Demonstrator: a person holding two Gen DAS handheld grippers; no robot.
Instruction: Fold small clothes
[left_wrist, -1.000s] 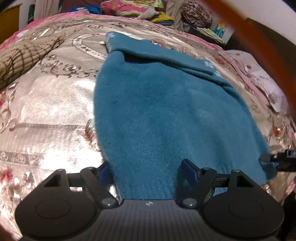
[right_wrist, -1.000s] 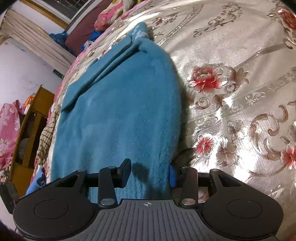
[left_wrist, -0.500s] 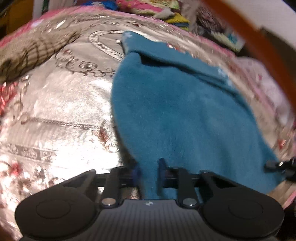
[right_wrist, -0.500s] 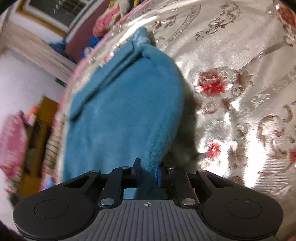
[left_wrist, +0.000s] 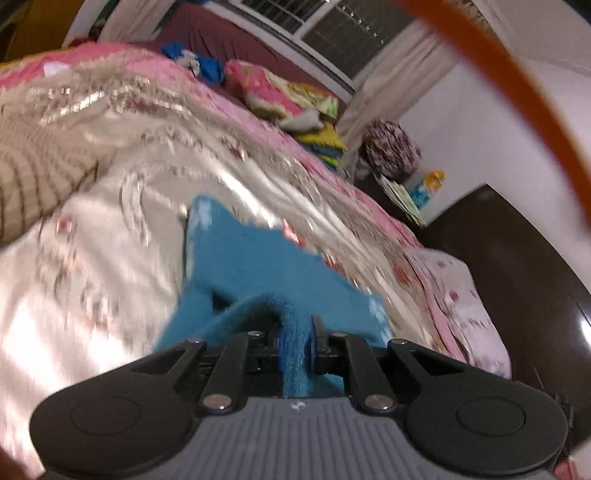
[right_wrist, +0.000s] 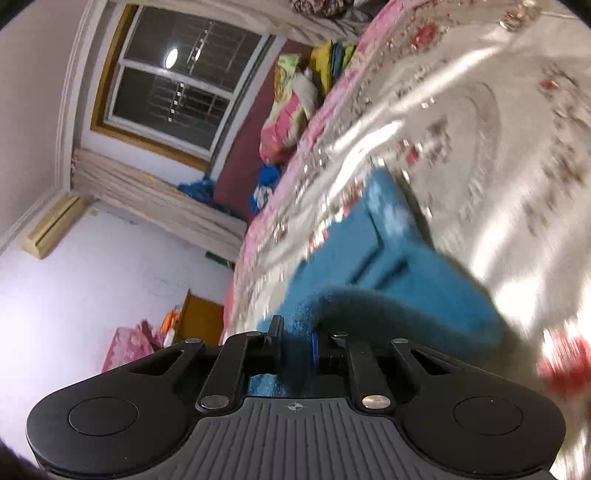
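Left gripper: jaws pressed together on a fold of the teal fleece garment, hem edge pinched between the blue pads. Right gripper: likewise clamped on a raised roll of the same garment. Garment: near end lifted off the bed's silver floral bedspread; far end, with pale patches, lies flat toward the middle of the bed. Left wrist view alone shows a tan checked cloth at the bed's left edge, a floral bundle past the far corner and an orange cable. Right wrist view alone shows the barred window, a wall air conditioner and a wooden cabinet. Both show the pink pillow at the bed's far edge. Heavy motion blur throughout.
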